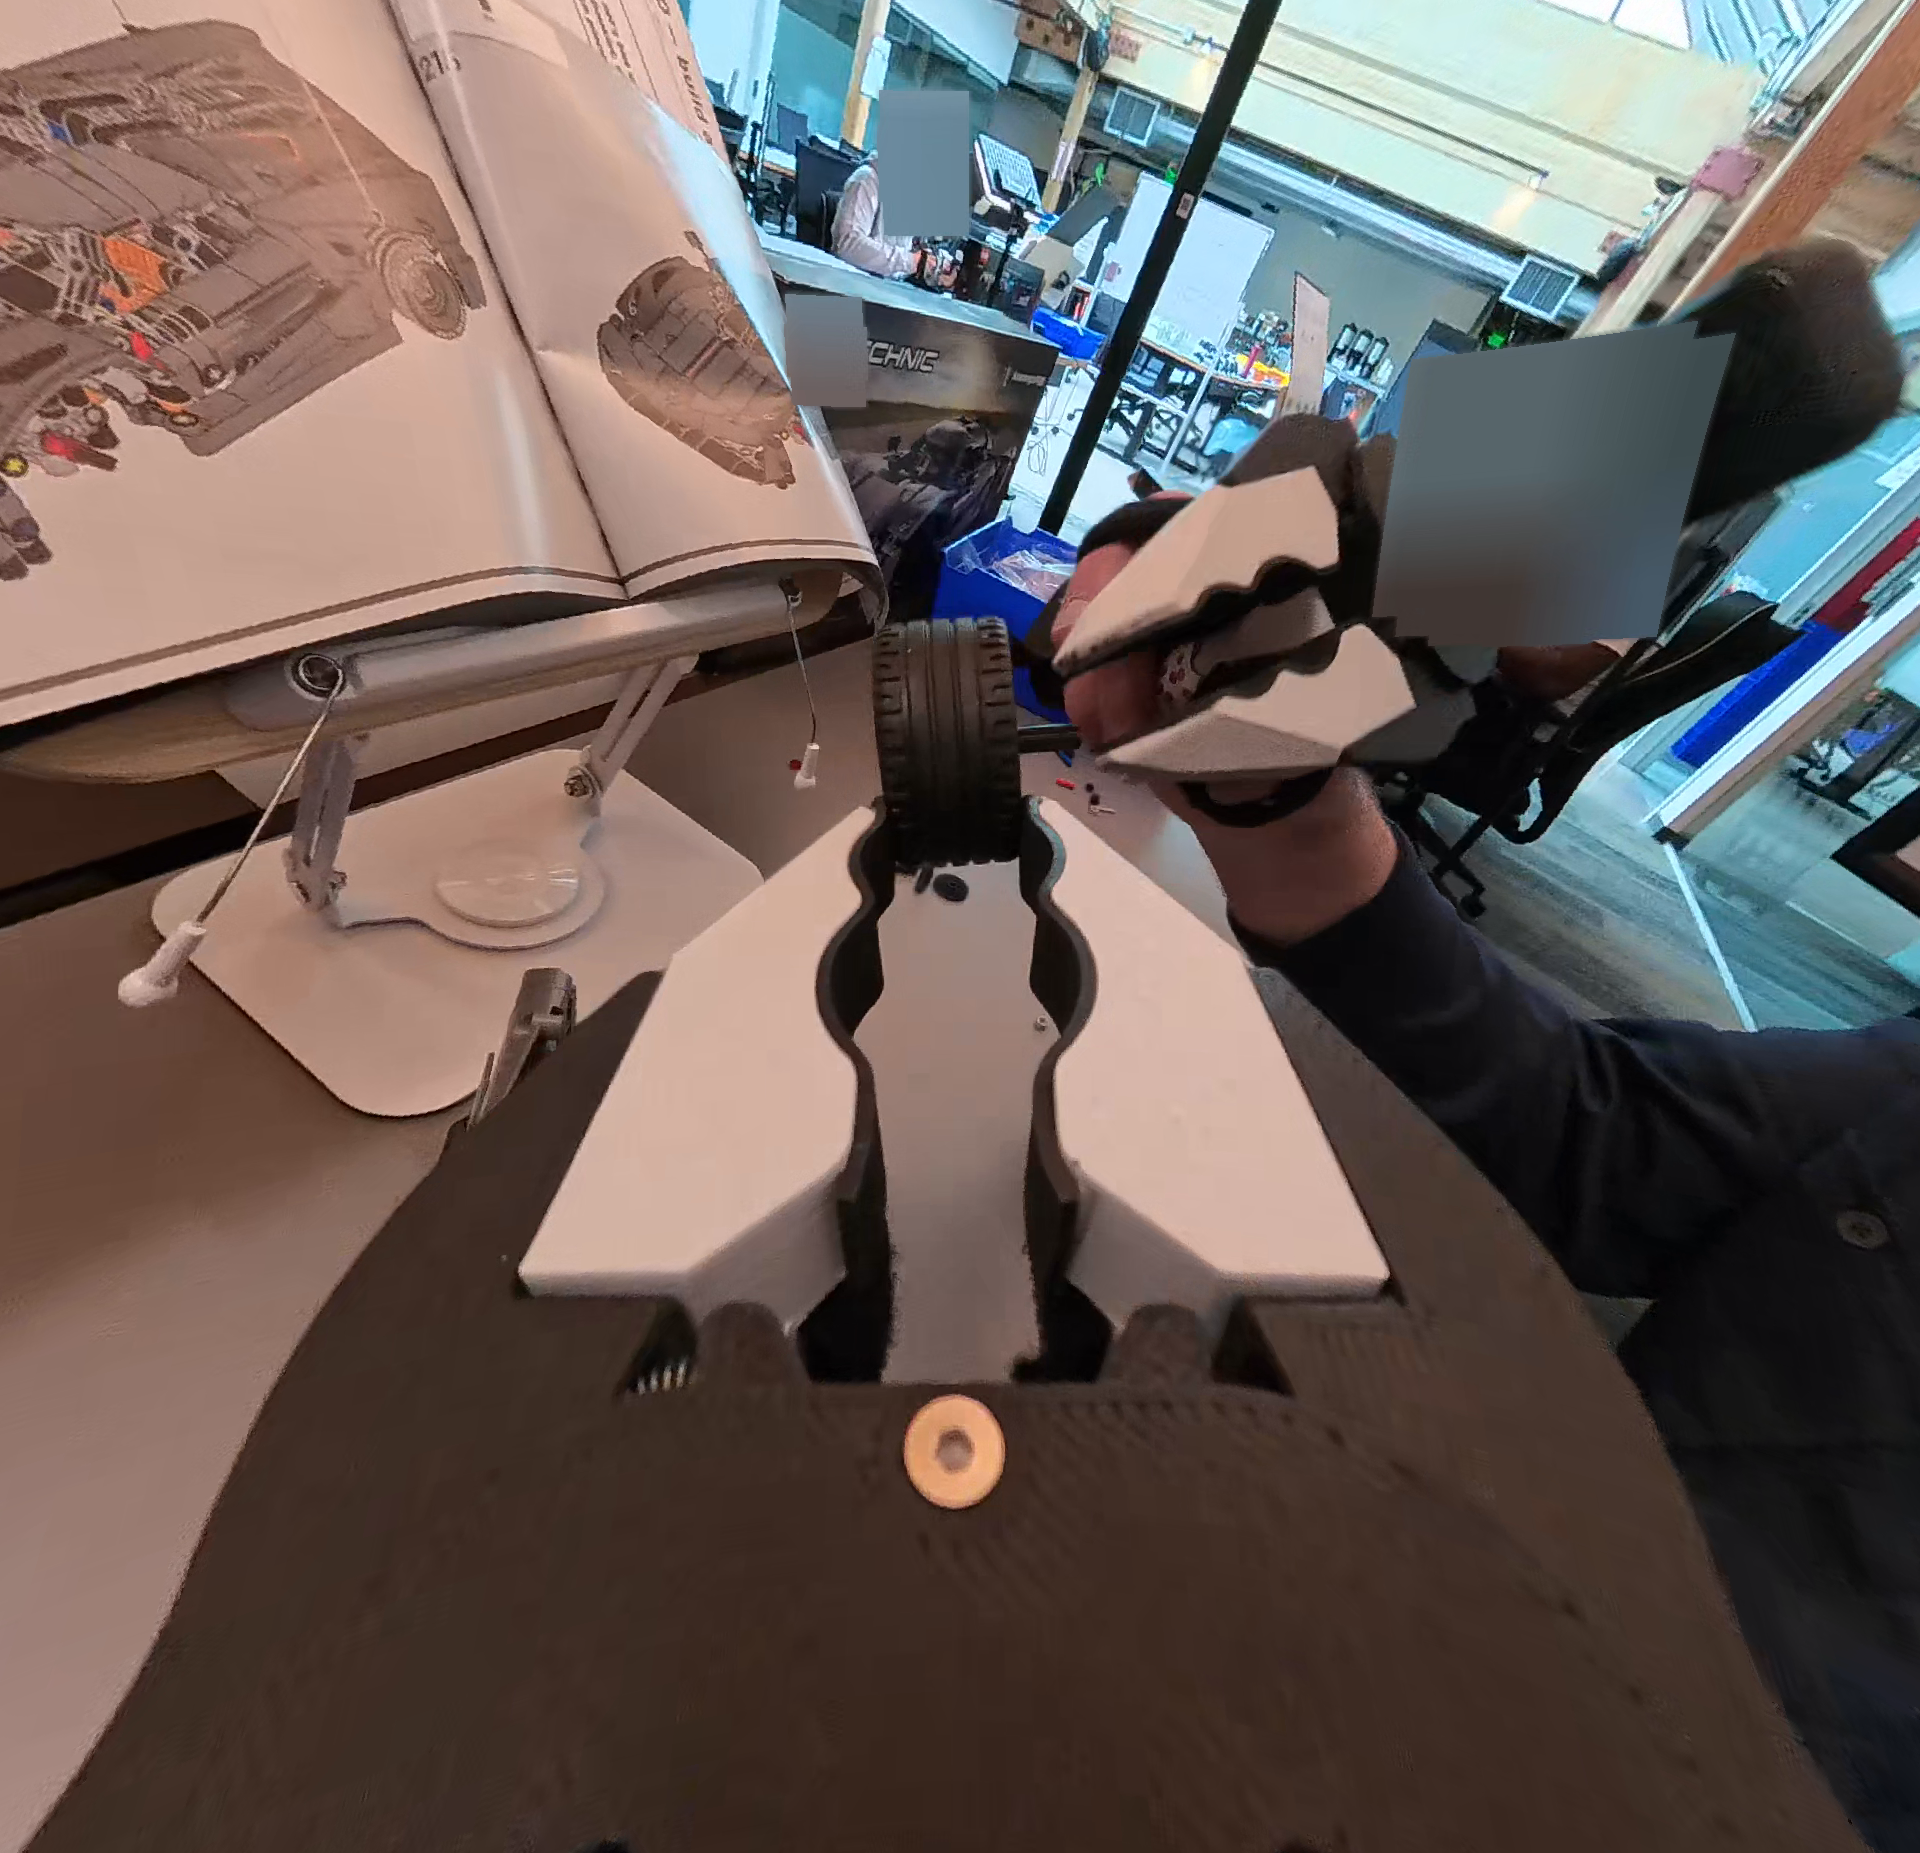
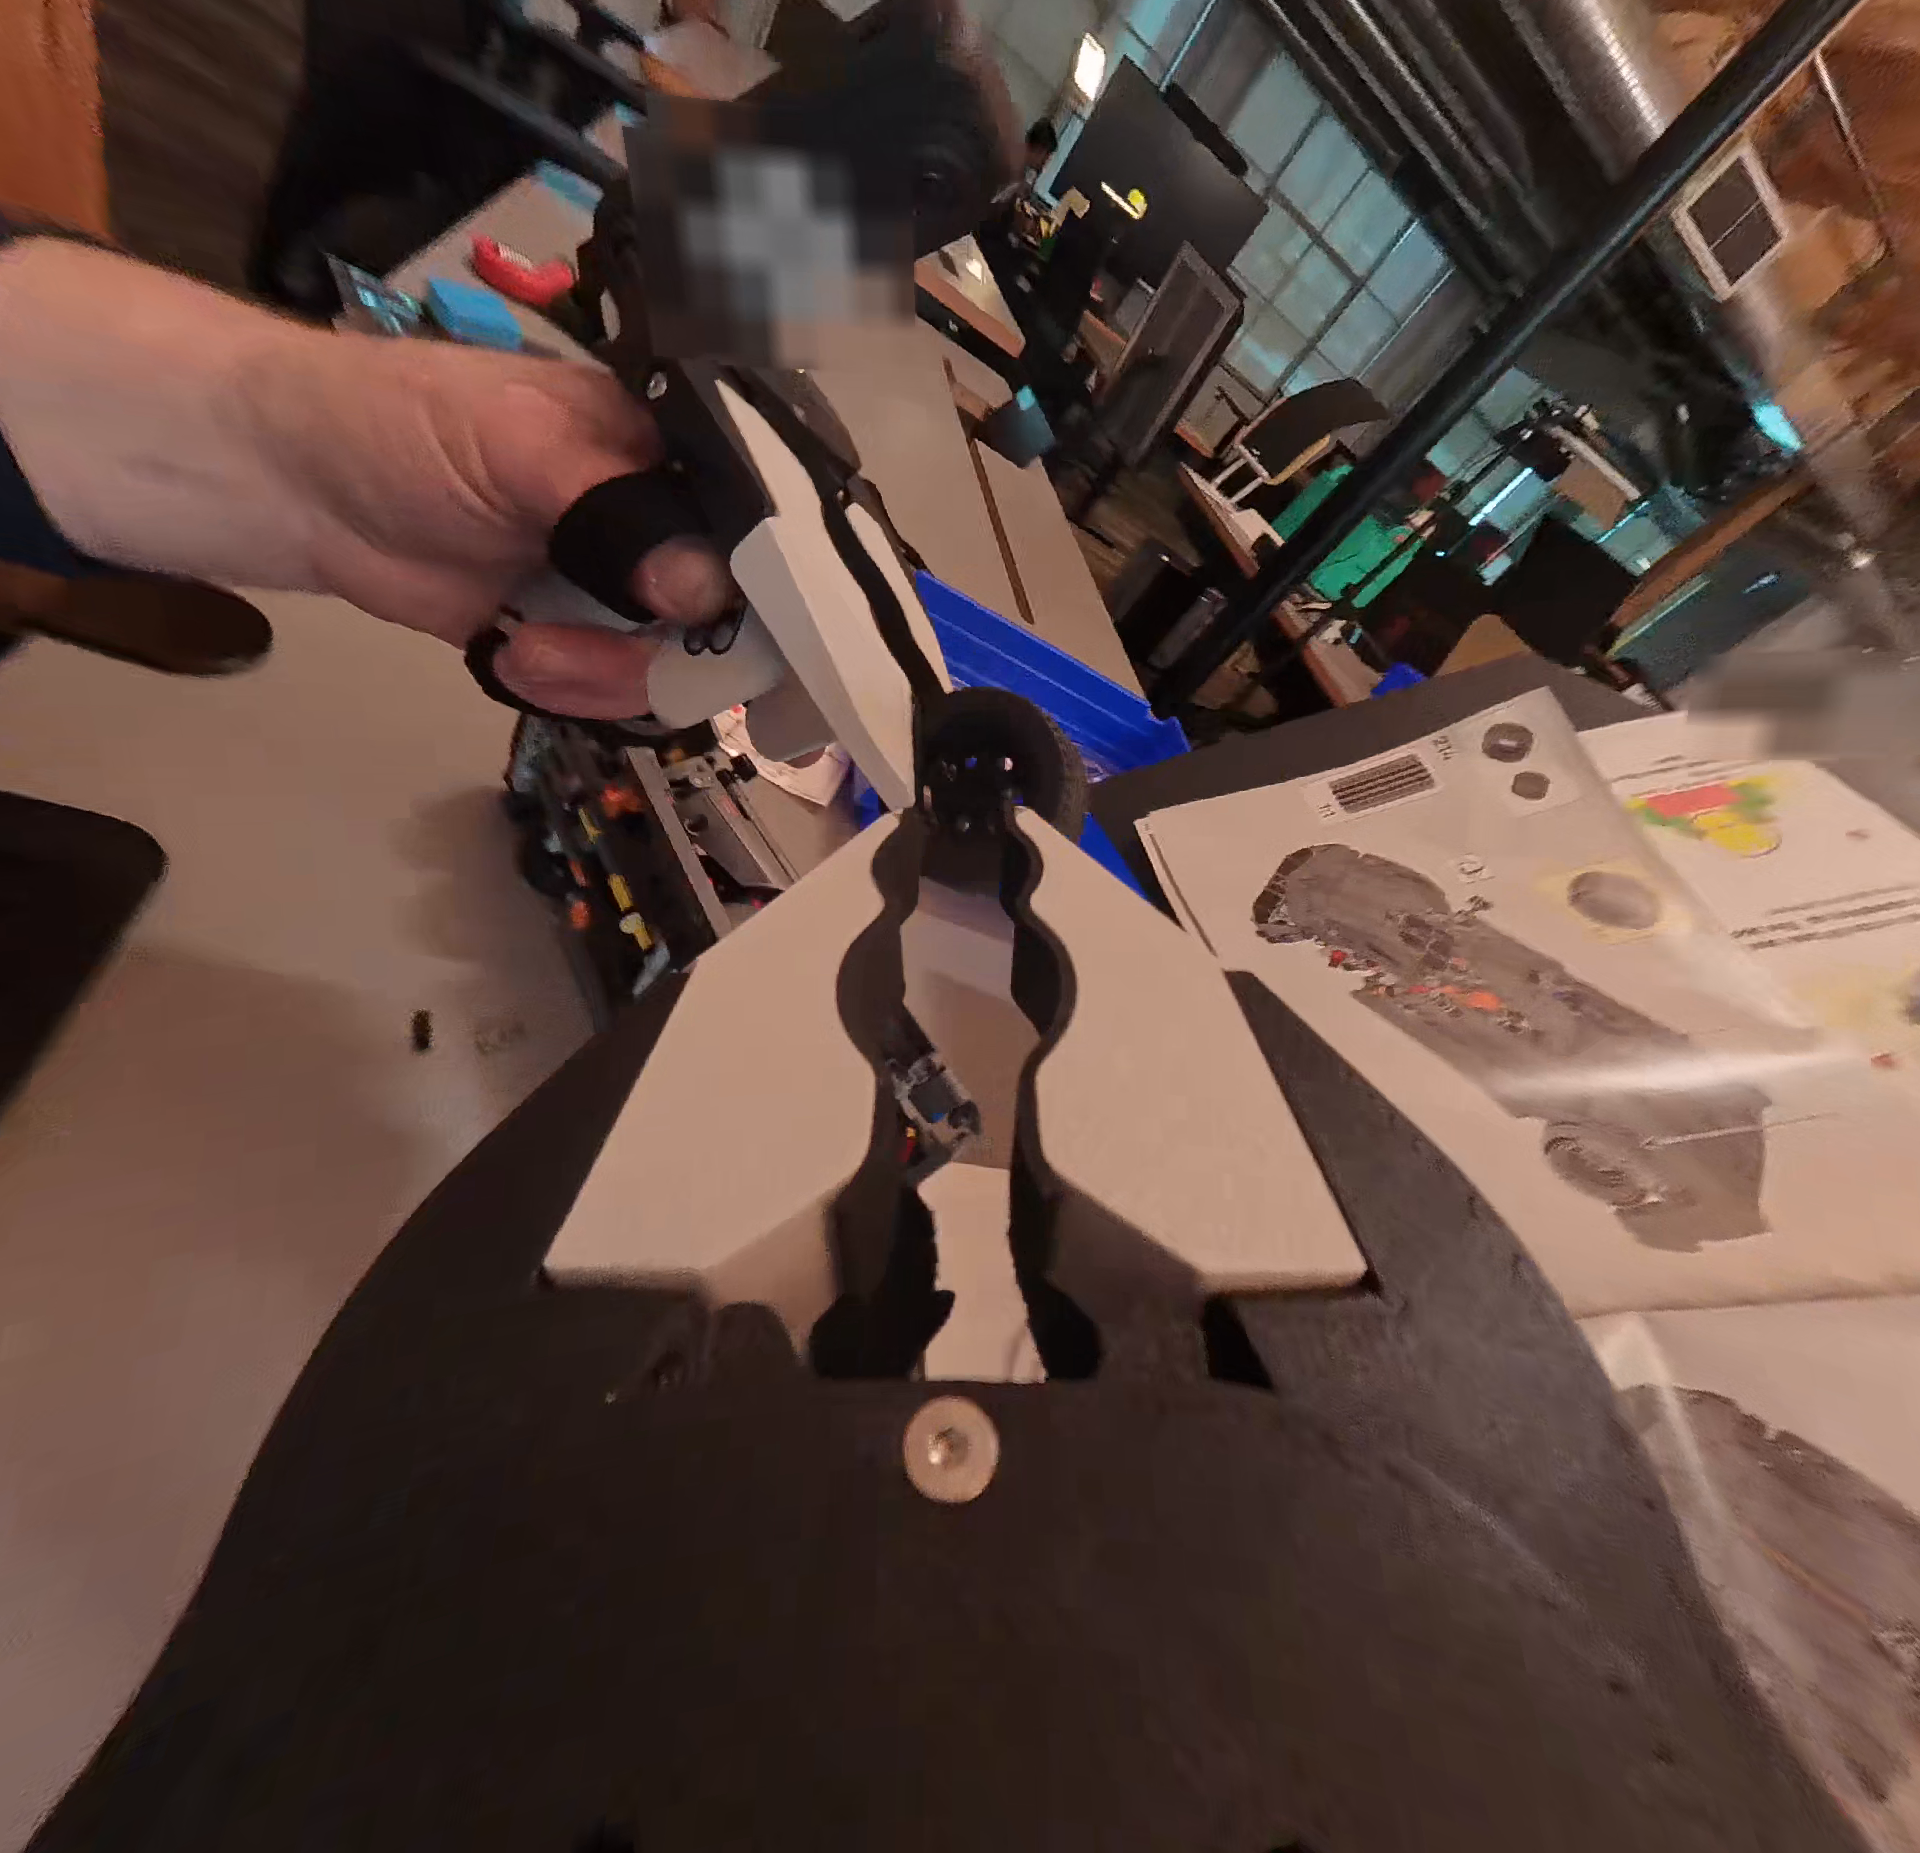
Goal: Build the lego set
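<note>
A black wheel with a treaded tyre (image 1: 943,733) is held upright above the table. My left gripper (image 1: 951,816) is shut on the tyre's tread. In the right wrist view my right gripper (image 2: 961,818) is shut on the wheel's black hub (image 2: 966,764), with the tyre (image 2: 1049,754) just behind it. In the left wrist view the right gripper (image 1: 1081,712) comes in from the right, a short black axle (image 1: 1044,738) showing between it and the wheel. The left gripper (image 2: 920,717) reaches the wheel from above left. The partly built dark model (image 2: 623,858) lies on the table.
An open instruction book (image 1: 312,297) rests on a white stand (image 1: 416,982) at the left; it also shows at the right of the right wrist view (image 2: 1455,972). A blue bin (image 2: 1039,671) stands behind the wheel. Small loose pieces (image 2: 421,1029) lie on the table. My left and right fingertips are right by each other.
</note>
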Available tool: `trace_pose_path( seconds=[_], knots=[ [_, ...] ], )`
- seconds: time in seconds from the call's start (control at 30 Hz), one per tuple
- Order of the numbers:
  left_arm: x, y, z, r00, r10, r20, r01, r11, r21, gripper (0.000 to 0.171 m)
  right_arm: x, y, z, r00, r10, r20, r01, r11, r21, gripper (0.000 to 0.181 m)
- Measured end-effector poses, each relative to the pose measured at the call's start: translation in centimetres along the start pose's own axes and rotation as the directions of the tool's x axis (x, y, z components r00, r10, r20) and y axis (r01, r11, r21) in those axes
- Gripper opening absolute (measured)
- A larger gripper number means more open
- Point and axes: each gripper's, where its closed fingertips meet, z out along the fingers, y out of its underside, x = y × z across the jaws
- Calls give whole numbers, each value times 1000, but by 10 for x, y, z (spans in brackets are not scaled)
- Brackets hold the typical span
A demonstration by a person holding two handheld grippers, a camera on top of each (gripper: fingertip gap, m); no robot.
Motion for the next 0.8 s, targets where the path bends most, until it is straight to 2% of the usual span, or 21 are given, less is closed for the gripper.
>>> trace_pose_path(
  seconds=[0.07,0.17,0.23,0.37,0.43,0.57,0.67,0.8],
  knots=[
    [0,2,2,1000,2,8,-2,1000,-13,21,2,1,5,997,-57,-58,55,998,-23,9],
    [2,4,4,1000,1,6,-1,1000,-20,21,1,6,10,994,-82,-75,79,996,-48,9],
    [2,4,5,1000,5,14,-5,1000,-25,21,2,12,12,990,-110,-92,104,992,-76,0],
    [2,4,5,1000,-3,12,3,1000,-27,21,3,8,11,992,-85,-92,83,996,-23,0],
    [0,4,4,1000,-7,19,7,1000,-24,21,1,5,10,993,-83,-83,83,997,-6,6],
    [-1,5,5,1000,-3,20,3,999,-33,21,0,6,12,989,-117,-93,116,993,-25,10],
    [1,8,8,1000,7,22,-6,999,-46,21,-3,7,15,988,-128,-88,125,991,-41,2],
    [-3,9,7,1000,7,29,-6,999,-51,21,-3,9,18,986,-130,-101,124,990,-62,2]
  ],
)
